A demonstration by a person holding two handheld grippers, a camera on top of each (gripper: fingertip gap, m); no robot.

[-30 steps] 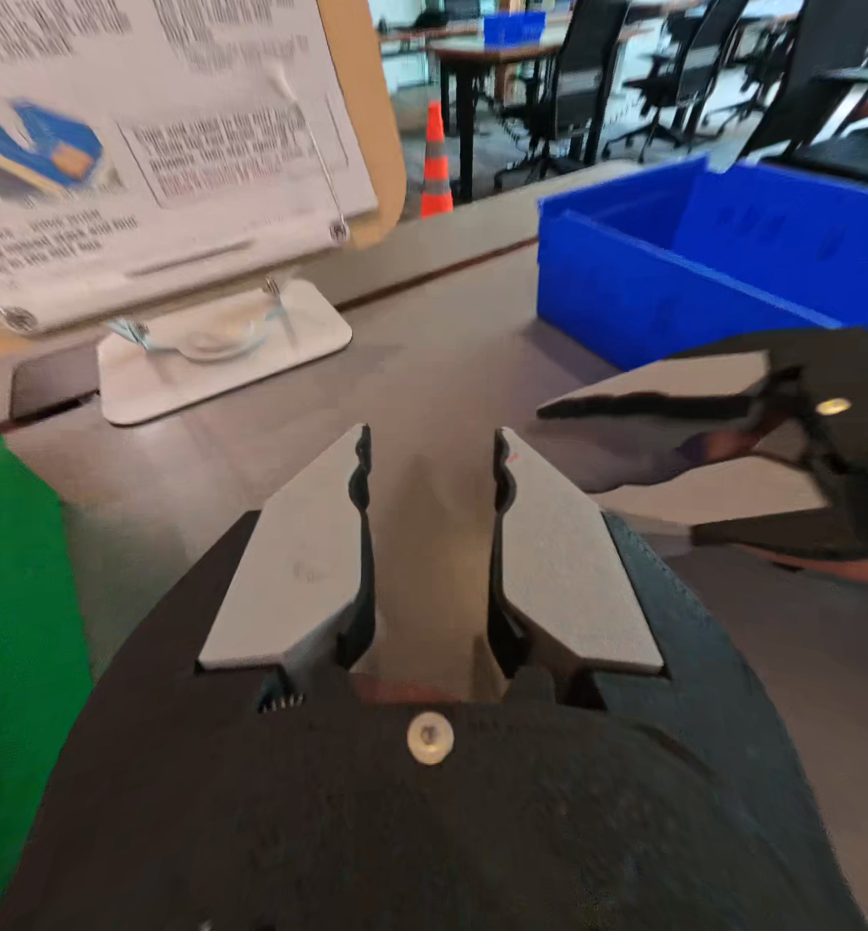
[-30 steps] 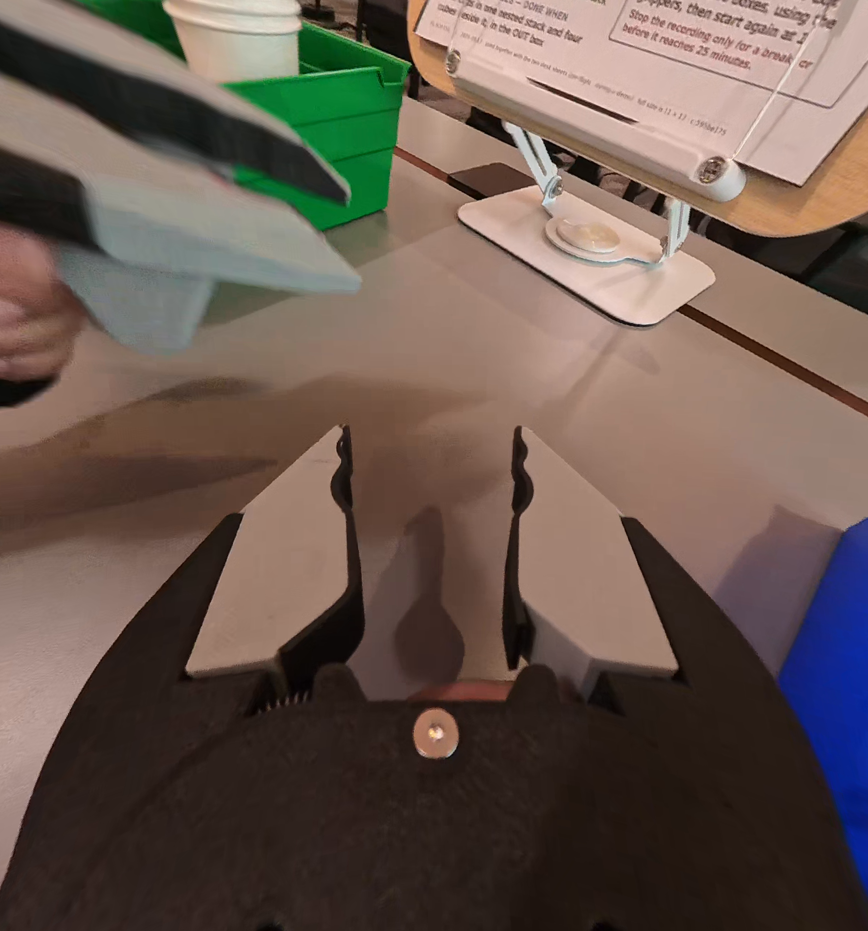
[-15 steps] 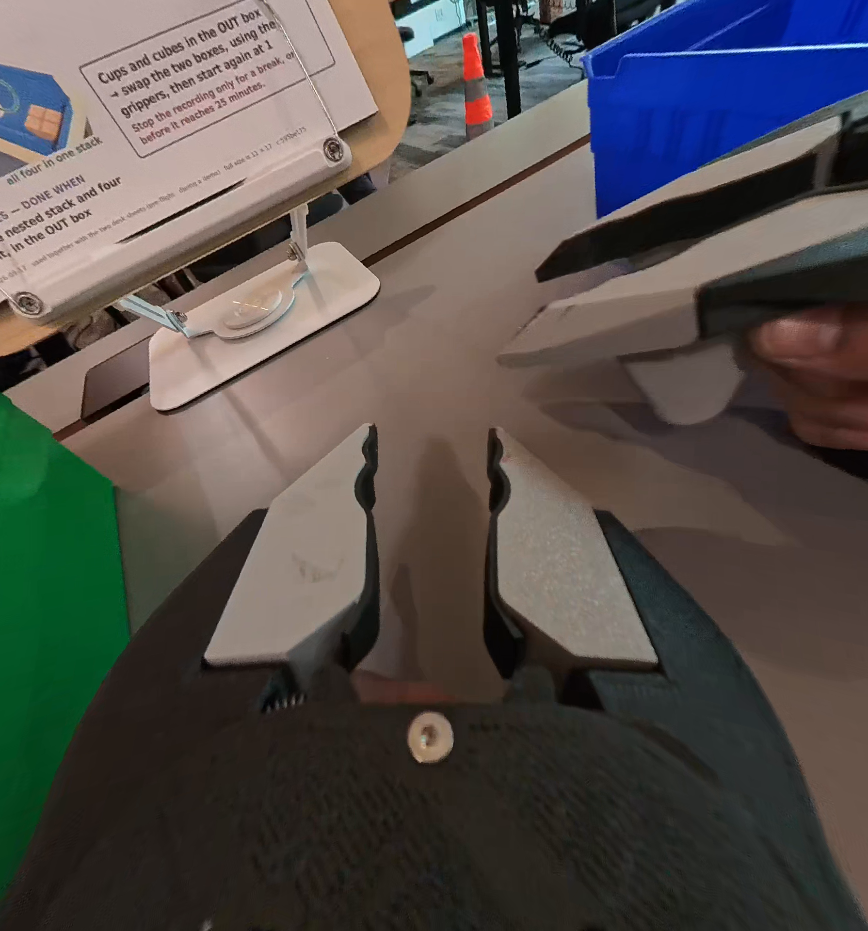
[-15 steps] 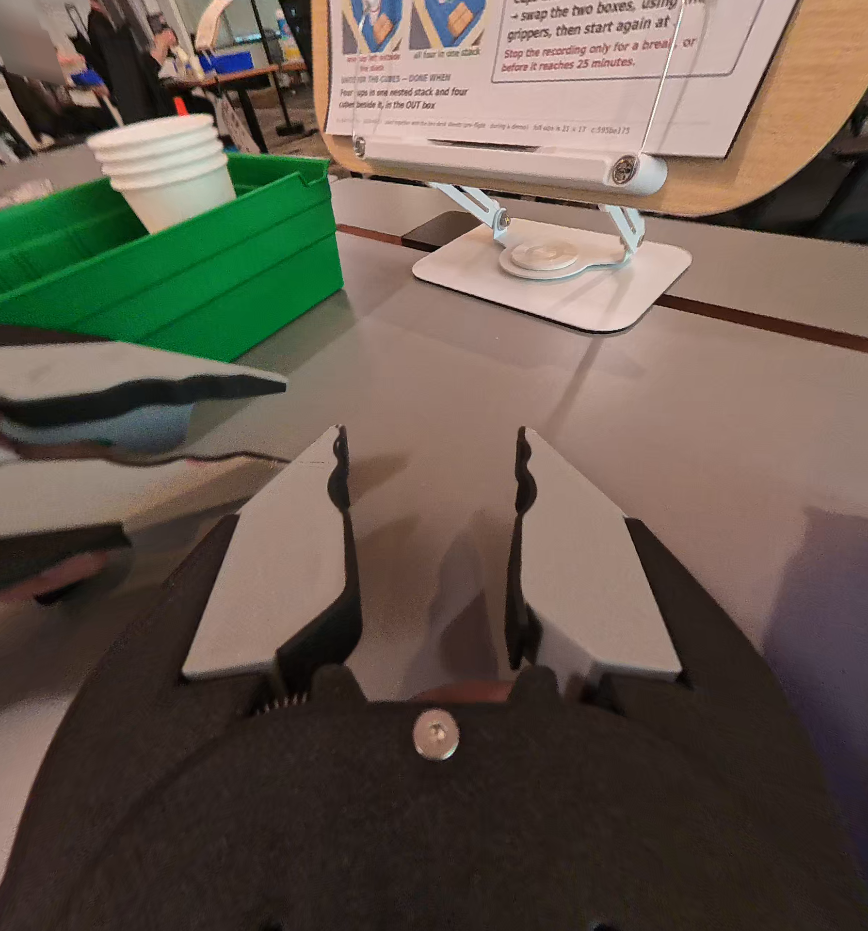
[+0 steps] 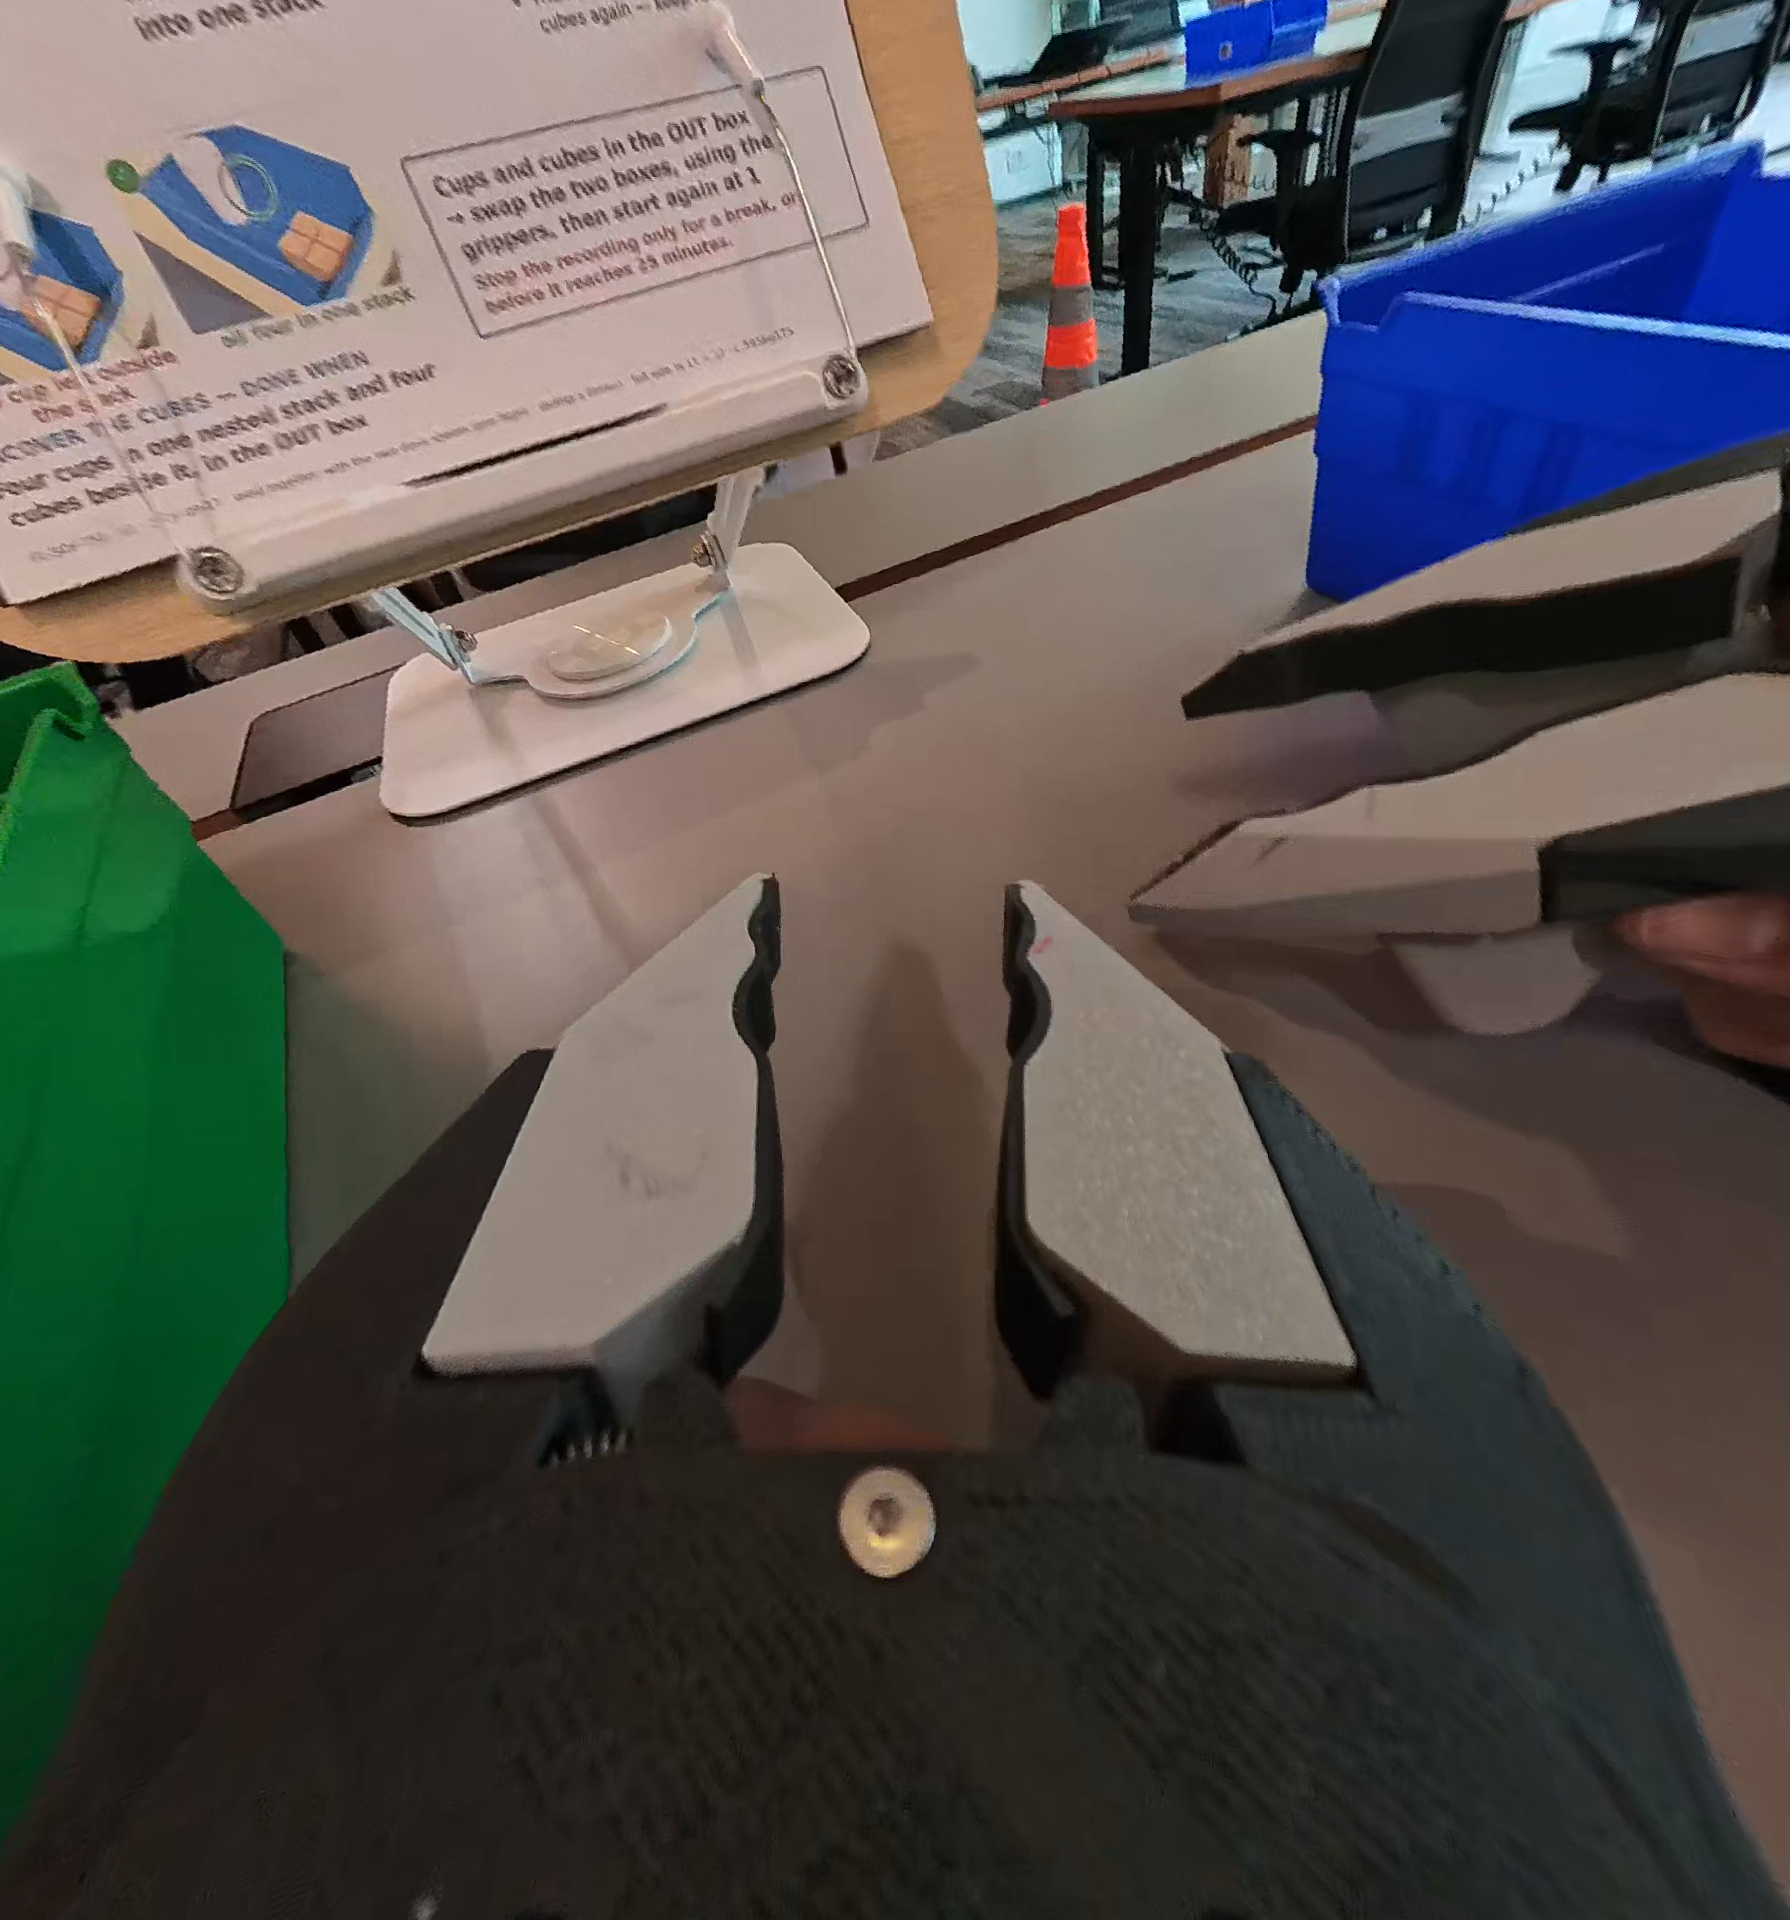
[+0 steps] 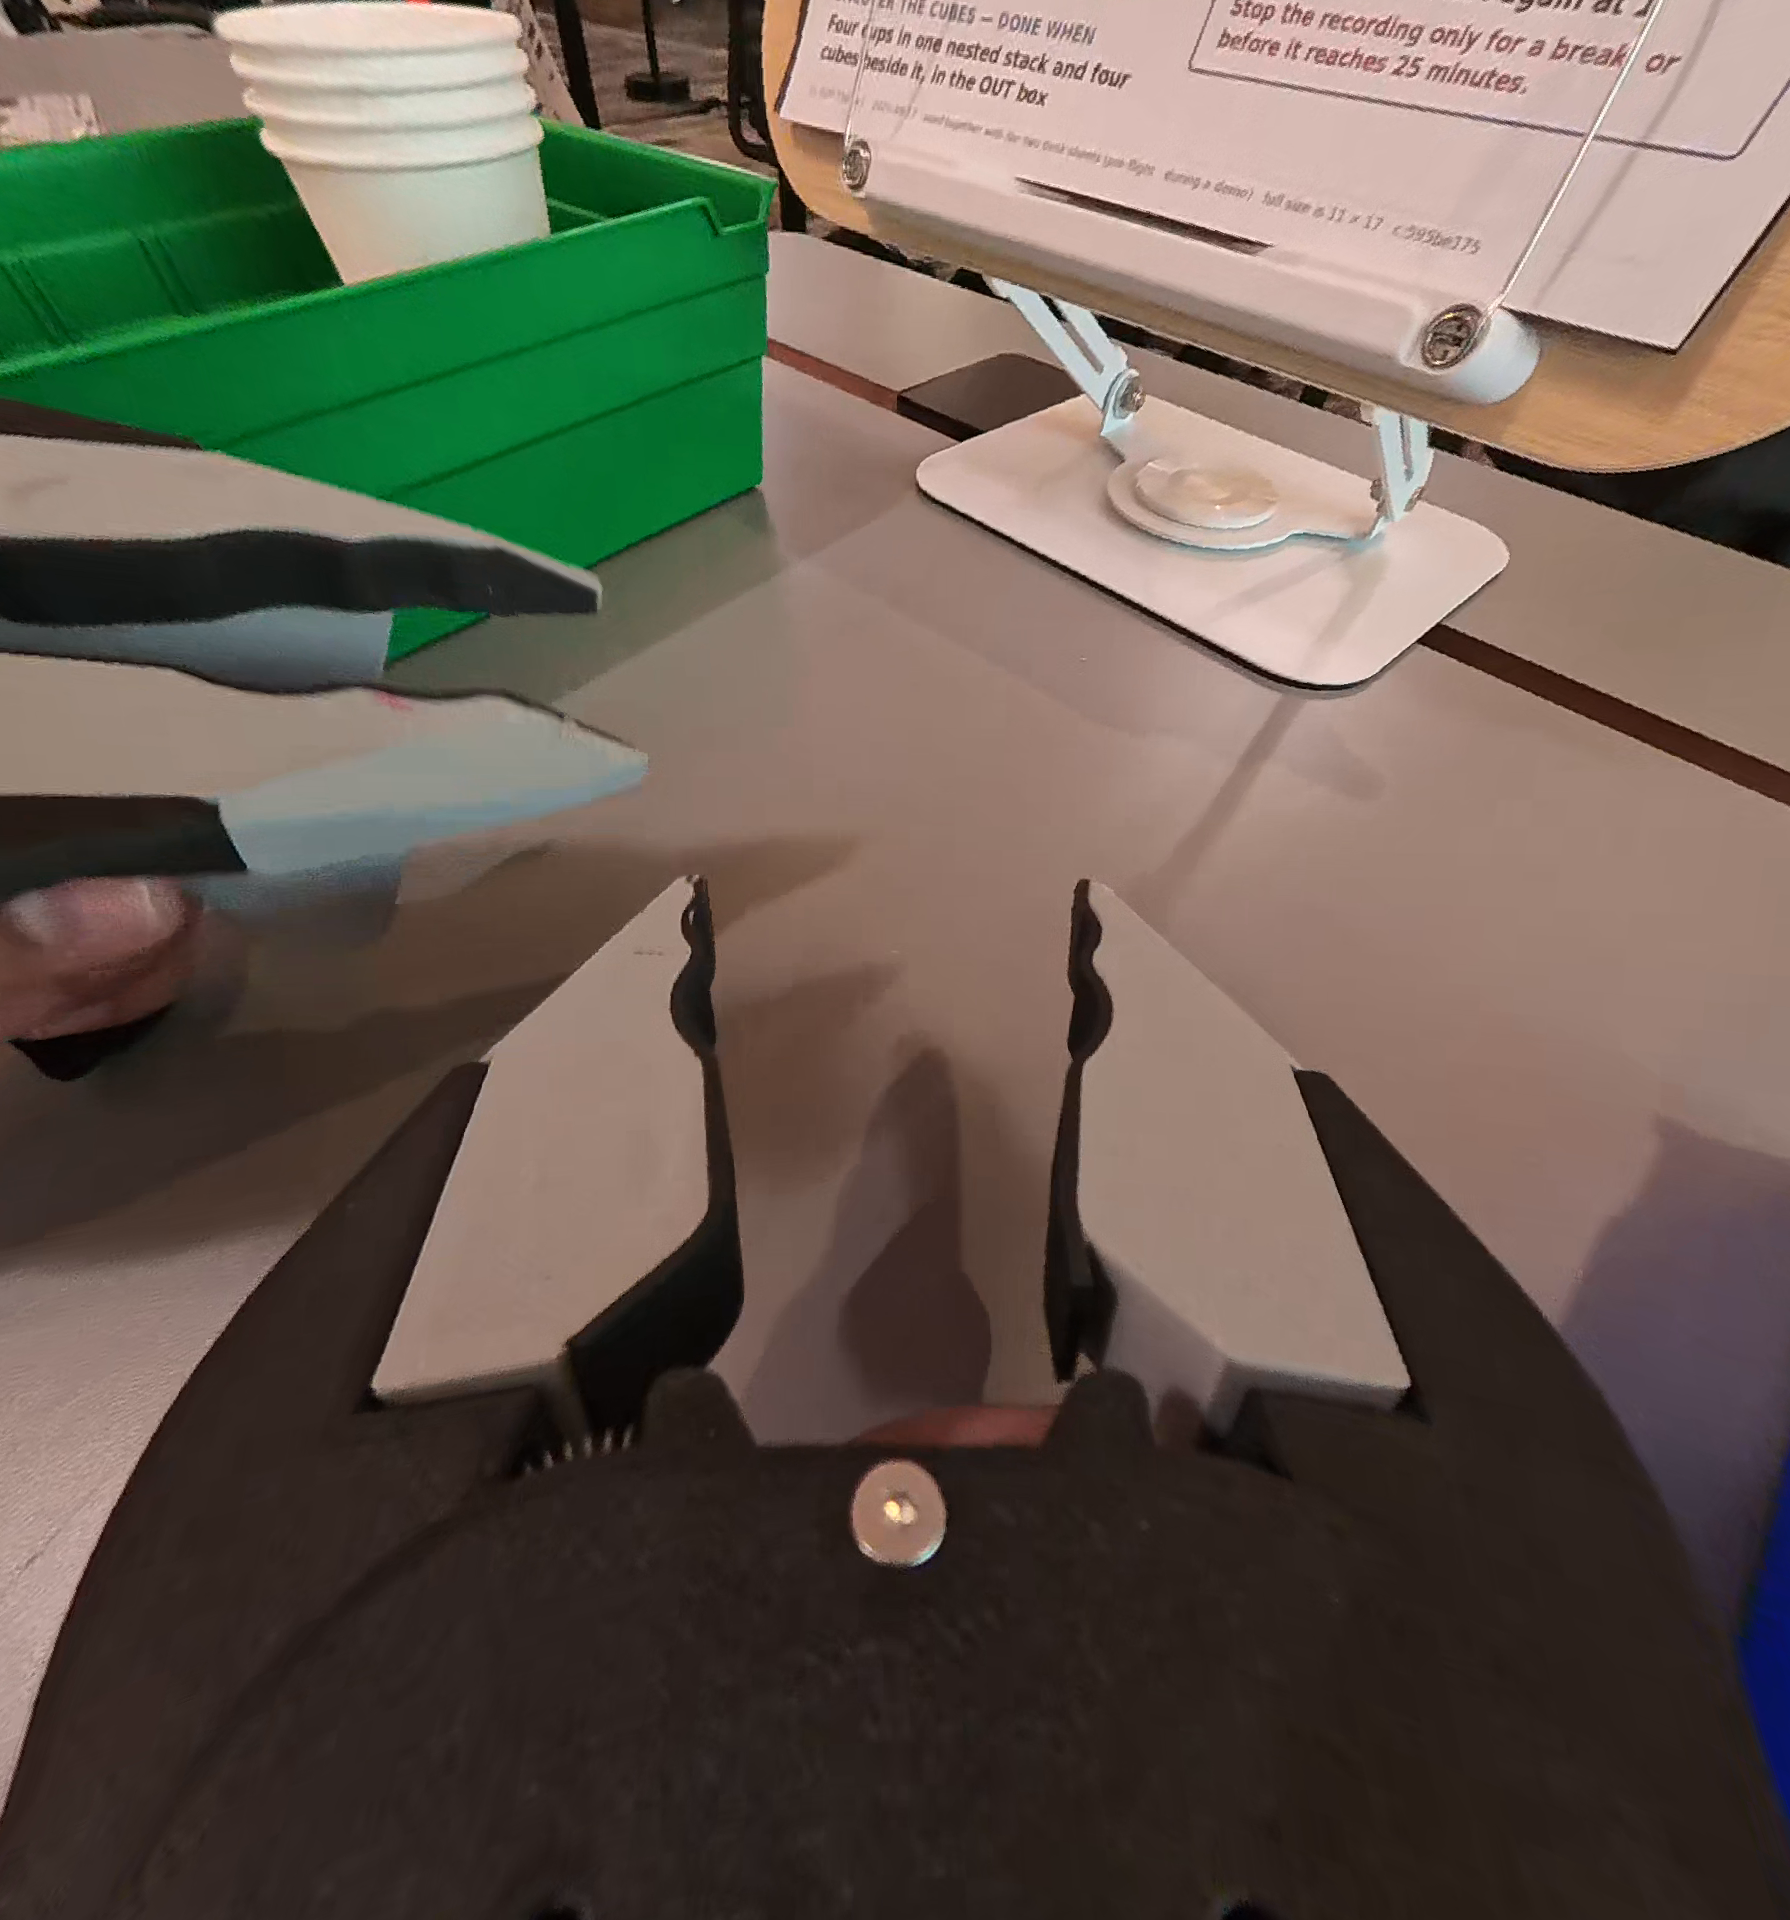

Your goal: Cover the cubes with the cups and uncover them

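A nested stack of white paper cups stands in the green bin at the far left of the right wrist view. No cubes show. My left gripper is open and empty above the bare grey table; it also shows at the left of the right wrist view. My right gripper is open and empty above the table; it also shows at the right of the left wrist view, held by a hand.
A tan board with a printed instruction sheet stands on a white base at the back of the table. A blue bin stands at the right, the green bin at the left. Office chairs, desks and an orange cone lie beyond.
Both grippers swung and steadied toward the stand. The left jaws narrowed a little and the right jaws widened a little, both on nothing.
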